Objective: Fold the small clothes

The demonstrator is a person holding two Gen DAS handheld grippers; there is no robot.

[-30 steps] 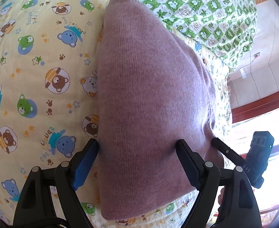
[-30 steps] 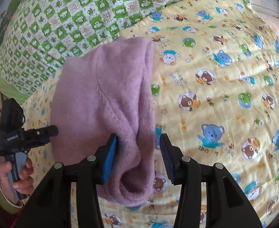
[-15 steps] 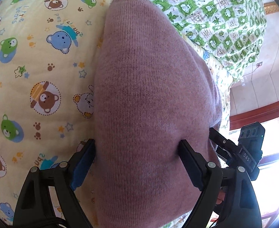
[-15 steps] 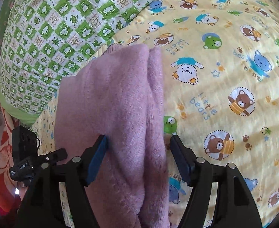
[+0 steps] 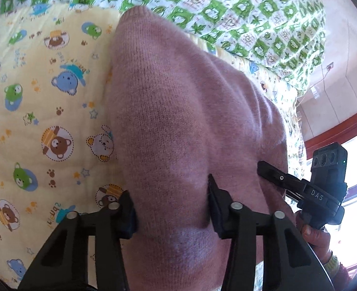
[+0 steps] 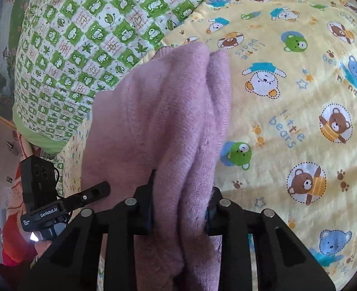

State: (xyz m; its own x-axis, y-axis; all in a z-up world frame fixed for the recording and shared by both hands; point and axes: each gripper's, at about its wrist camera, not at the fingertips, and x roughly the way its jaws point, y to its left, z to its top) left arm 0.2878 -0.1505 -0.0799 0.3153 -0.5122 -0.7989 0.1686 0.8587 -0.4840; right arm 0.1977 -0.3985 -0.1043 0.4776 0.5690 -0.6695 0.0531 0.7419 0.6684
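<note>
A mauve knitted garment [image 5: 178, 126] lies folded lengthwise on a yellow bear-print quilt [image 5: 45, 121]. My left gripper [image 5: 171, 208] is closed on its near end, the fabric bunched between the fingers. In the right wrist view the same garment [image 6: 163, 121] shows thick stacked folds, and my right gripper [image 6: 180, 206] is shut on those folds at the near edge. Each gripper shows in the other's view, the right one [image 5: 299, 189] at the garment's right side and the left one [image 6: 64, 203] at its left side.
A green and white checked quilt [image 5: 227, 7] lies beyond the garment, also in the right wrist view [image 6: 81, 36]. The bed edge, tiled floor [image 5: 343, 77] and red wooden trim [image 5: 336, 128] are to the right. The yellow quilt [image 6: 299, 97] spreads wide on the right.
Both grippers have closed from wide open onto the near end of the garment, pinching the fabric. The right gripper moved forward over the folds.
</note>
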